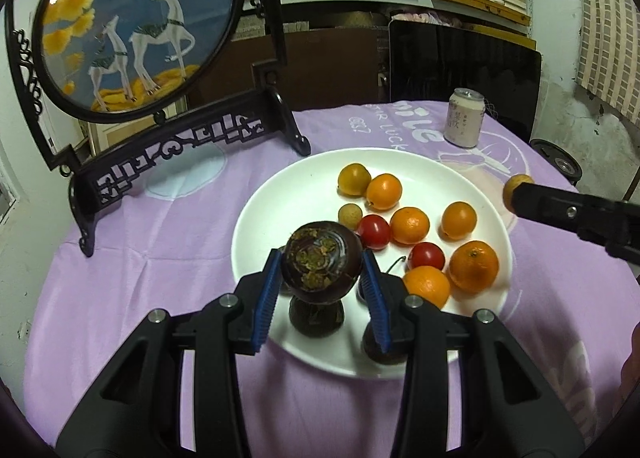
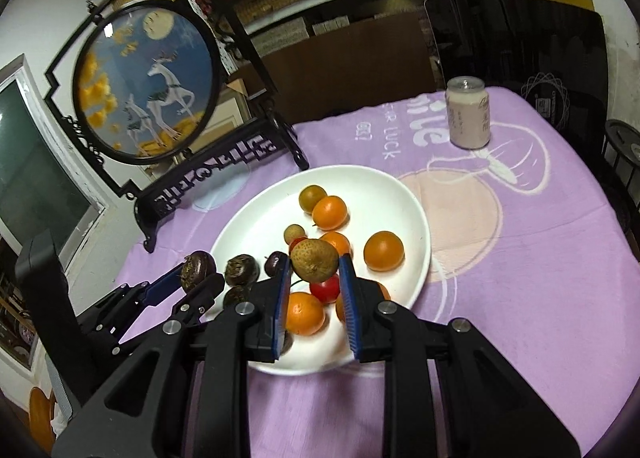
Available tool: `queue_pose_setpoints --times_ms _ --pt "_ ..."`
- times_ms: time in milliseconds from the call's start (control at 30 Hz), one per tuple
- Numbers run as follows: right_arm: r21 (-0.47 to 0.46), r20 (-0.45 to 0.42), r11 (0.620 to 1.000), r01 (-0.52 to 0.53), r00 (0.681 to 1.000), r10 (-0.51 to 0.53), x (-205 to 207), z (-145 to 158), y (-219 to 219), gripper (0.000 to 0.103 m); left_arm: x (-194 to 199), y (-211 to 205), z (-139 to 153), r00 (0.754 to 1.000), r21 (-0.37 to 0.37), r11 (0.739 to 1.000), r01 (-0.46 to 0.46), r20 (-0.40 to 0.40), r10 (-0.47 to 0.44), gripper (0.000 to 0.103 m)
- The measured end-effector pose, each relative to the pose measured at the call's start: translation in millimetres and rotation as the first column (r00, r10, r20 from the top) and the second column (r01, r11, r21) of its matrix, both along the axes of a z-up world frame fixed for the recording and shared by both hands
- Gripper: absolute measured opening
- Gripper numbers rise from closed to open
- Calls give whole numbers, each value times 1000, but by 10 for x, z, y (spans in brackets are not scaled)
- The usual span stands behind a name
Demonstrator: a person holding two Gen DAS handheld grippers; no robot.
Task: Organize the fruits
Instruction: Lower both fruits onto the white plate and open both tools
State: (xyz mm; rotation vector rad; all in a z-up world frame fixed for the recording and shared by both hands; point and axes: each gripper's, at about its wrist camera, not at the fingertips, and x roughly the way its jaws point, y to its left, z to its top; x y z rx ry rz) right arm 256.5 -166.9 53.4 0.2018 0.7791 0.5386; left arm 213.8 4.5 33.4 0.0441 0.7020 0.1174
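A white plate (image 1: 280,194) on the purple cloth holds several oranges (image 1: 474,266), two red tomatoes (image 1: 374,231), a small longan (image 1: 350,216) and dark water chestnuts (image 1: 316,316). My left gripper (image 1: 320,270) is shut on a dark water chestnut (image 1: 320,262), held above the plate's near side. My right gripper (image 2: 314,262) is shut on a tan longan (image 2: 315,260) above the plate (image 2: 404,194). The right gripper shows in the left wrist view (image 1: 516,194) at the plate's right edge. The left gripper shows in the right wrist view (image 2: 196,274).
A framed round deer picture on a black carved stand (image 1: 180,142) is at the back left. A pale drink can (image 1: 465,118) stands behind the plate. A black chair back (image 1: 464,62) and shelves are behind the table.
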Motion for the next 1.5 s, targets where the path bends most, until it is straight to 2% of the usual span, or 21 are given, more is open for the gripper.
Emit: queue_pose_setpoints --times_ms 300,600,967,1033,1067,1100,1133,1167,1233,1367,1500 --pt "-12 -31 1000 -10 999 9 276 -184 142 25 293 25 -212 999 -10 1000 4 -41 -5 41" --pt "-28 -61 999 -21 998 19 402 -364 202 25 398 41 -344 998 -15 1000 3 -68 -4 41" --pt "-24 -57 999 -21 998 19 402 -351 219 25 446 41 -363 997 -44 999 12 -81 -16 41" --pt "-21 -62 1000 -22 998 21 417 -363 227 26 446 34 -365 997 -41 999 16 -73 -19 46" --pt "-10 -69 1000 -25 997 24 432 -374 220 29 438 21 -360 998 -35 999 18 -67 -20 56" --pt "9 -82 1000 -28 996 29 447 -384 205 45 422 9 -350 998 -27 1000 16 -58 -18 65" --pt "30 -106 999 -27 994 30 464 -399 180 55 407 -1 -339 999 -16 1000 13 -49 -13 67" --pt "67 -127 998 -14 992 22 473 -406 124 60 383 -16 -318 999 2 1000 13 -36 -13 67" --pt "102 -122 995 -2 992 14 459 -375 56 60 359 -16 -291 1000 10 1000 14 -28 -14 69" --pt "105 -100 994 6 995 4 384 -285 15 60 287 39 -258 1000 -3 1000 -10 -25 10 73" --pt "90 -106 996 4 994 5 286 -253 64 60 160 96 -220 999 -16 999 -43 -22 43 82"
